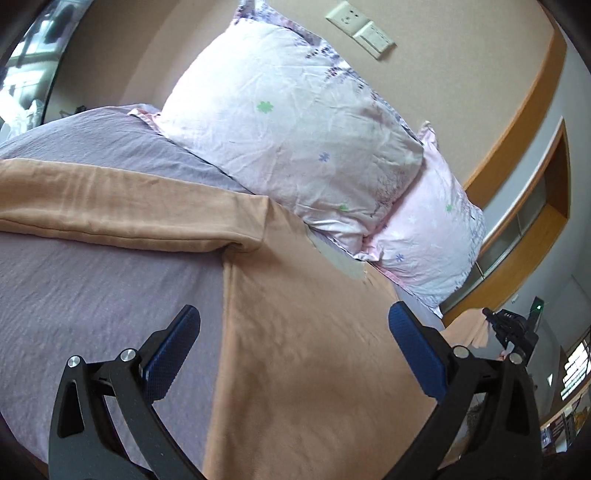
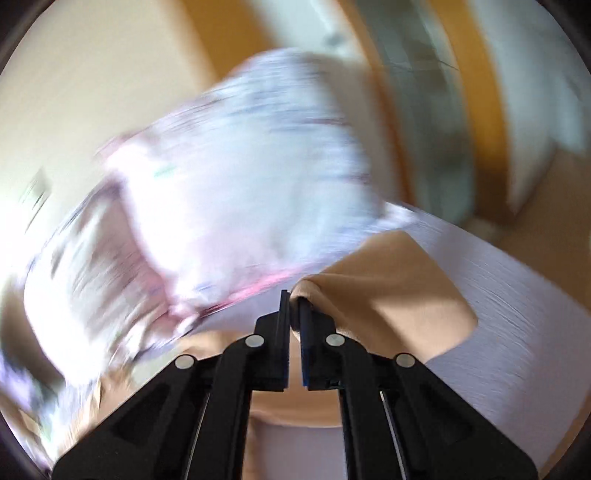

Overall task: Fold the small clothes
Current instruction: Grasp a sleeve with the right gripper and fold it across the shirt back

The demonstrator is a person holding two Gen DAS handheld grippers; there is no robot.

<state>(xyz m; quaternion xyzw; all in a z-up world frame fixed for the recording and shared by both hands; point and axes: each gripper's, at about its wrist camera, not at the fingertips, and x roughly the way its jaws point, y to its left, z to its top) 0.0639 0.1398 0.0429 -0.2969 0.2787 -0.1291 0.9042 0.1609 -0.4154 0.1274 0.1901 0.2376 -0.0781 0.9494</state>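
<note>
A peach-orange long-sleeved top [image 1: 295, 332] lies spread on the purple bedsheet [image 1: 92, 295], one sleeve [image 1: 122, 206] stretched out to the left. My left gripper [image 1: 295, 332] is open and empty, its blue pads hovering just above the top's body. In the blurred right wrist view my right gripper [image 2: 293, 299] is shut on a pinched fold of the same top [image 2: 373, 280] and holds it lifted off the sheet [image 2: 517, 314]. The right gripper also shows in the left wrist view [image 1: 511, 328] at far right, holding fabric.
Two pale floral pillows [image 1: 288, 122] [image 1: 424, 236] lean against the beige wall at the head of the bed. A wall socket and switch [image 1: 360, 27] sit above them. A wooden-framed recess [image 1: 524, 218] is at right.
</note>
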